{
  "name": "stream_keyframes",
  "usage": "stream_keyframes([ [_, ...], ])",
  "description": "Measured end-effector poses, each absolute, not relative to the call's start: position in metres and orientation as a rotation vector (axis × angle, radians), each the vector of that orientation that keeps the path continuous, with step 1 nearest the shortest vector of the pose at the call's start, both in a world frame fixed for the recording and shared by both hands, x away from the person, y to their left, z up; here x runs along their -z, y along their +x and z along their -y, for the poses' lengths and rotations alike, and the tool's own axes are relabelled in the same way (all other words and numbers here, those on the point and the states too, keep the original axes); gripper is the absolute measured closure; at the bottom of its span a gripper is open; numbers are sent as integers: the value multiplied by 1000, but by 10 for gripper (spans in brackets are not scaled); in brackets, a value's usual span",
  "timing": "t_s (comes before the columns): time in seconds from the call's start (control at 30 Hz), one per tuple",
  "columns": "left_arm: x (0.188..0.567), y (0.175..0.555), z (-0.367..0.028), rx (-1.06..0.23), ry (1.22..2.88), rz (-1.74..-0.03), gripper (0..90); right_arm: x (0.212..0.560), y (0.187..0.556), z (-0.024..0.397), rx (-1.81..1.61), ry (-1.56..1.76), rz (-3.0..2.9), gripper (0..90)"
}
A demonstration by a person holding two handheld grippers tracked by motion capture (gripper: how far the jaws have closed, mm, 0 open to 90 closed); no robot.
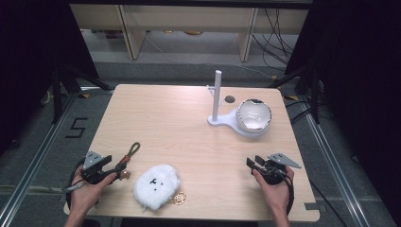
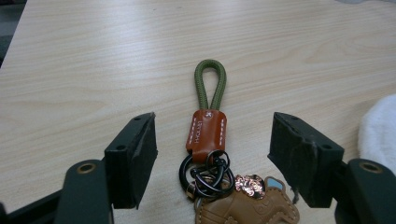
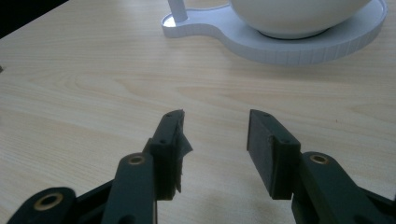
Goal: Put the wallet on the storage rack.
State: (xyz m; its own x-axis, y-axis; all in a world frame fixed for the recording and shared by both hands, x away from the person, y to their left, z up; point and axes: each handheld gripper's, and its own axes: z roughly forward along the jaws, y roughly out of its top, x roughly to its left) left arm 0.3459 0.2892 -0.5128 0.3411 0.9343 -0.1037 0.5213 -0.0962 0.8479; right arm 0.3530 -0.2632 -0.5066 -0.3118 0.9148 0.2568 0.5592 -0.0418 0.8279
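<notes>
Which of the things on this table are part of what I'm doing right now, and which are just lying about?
In the job:
- keychain with its green cord loop, lying between the open jaws of the left gripper
- white stand with its post and pegs, probably where it gets hung

Lying about:
- fluffy white toy
- white bowl on the stand's base
- right gripper, open over bare table

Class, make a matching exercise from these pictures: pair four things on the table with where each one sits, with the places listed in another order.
Things:
1. keychain
2. white plush toy
3. white bowl
4. right gripper

Places:
A. on the white stand's base, far right part of the table
B. between the open jaws of the left gripper
C. near edge of the table, between the two hands
D. over bare wood at the near right, jaws apart

Pairs: 1-B, 2-C, 3-A, 4-D
</notes>
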Motion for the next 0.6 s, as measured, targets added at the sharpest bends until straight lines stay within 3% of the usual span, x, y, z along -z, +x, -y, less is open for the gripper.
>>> stream_keyframes([
  [0.53,481,357,-290,-550,1855,-1314,382,503,349,272,-1279,1514,-1851,562],
  [0.6,477,363,-292,-540,1956,-1292,385,502,346,269,-1278,1577,-1853,559],
])
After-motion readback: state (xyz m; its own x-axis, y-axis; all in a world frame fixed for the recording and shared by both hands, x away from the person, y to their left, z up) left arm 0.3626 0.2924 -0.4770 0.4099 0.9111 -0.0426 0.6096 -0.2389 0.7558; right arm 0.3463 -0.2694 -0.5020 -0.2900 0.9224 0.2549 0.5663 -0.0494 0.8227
